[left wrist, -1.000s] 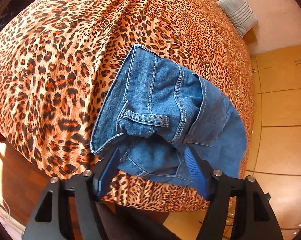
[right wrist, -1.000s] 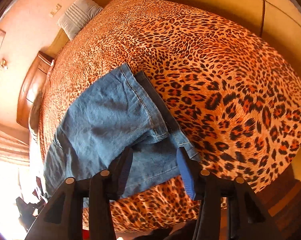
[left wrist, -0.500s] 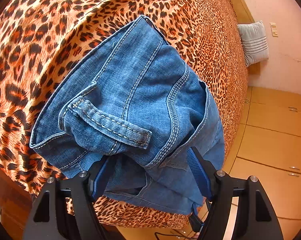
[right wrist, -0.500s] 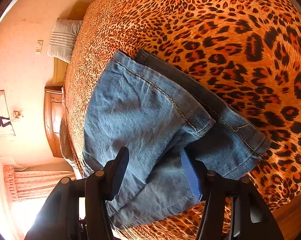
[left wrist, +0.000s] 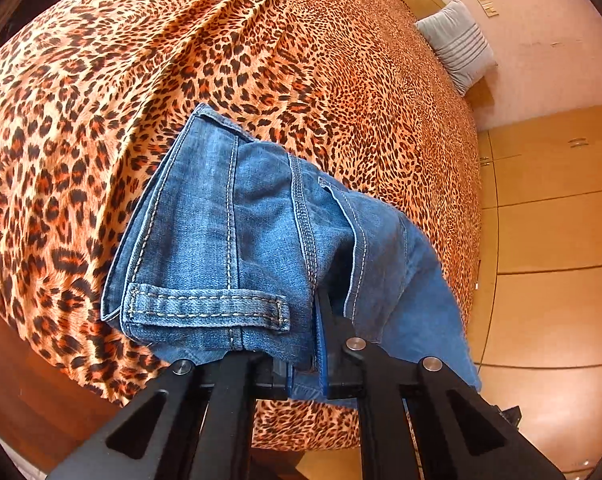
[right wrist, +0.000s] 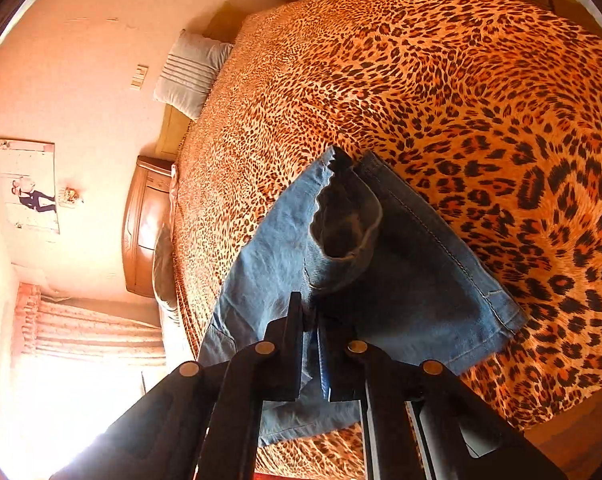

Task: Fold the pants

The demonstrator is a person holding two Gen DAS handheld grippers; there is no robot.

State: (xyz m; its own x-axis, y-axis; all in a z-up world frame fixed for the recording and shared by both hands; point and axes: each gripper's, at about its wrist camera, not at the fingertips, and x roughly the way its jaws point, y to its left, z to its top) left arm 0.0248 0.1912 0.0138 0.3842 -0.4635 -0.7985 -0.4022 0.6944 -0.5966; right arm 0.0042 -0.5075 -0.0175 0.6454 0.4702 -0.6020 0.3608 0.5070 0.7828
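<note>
Jeans [left wrist: 237, 240] occupy the centre and lower centre of the left wrist frame, lying folded on a leopard-print bedspread [left wrist: 141, 80] near its lower edge. The waistband end faces the camera, with a belt loop [left wrist: 205, 306] running horizontally across the lower left of the denim. The left gripper [left wrist: 305, 364] sits at bottom centre with its jaws drawn together, clamped on a bunched fold of the waistband; denim is visible between the two blue pads.

In the right wrist frame, the jeans [right wrist: 421, 280] occupy the centre and lower centre, with the hemmed leg ends spread toward the lower right of the frame. One leg opening [right wrist: 347, 220] gapes open just above the gripper. The right gripper [right wrist: 311, 344] sits at bottom centre, jaws drawn together and pinching a thin layer of denim.

A grey striped pillow [left wrist: 457, 46] lies at the upper right of the left wrist frame, touching the pink wall. Wooden wardrobe doors [left wrist: 561, 220] fill the right edge. In the right wrist frame, a wooden nightstand [right wrist: 145, 224] stands at centre left beside the bed.
</note>
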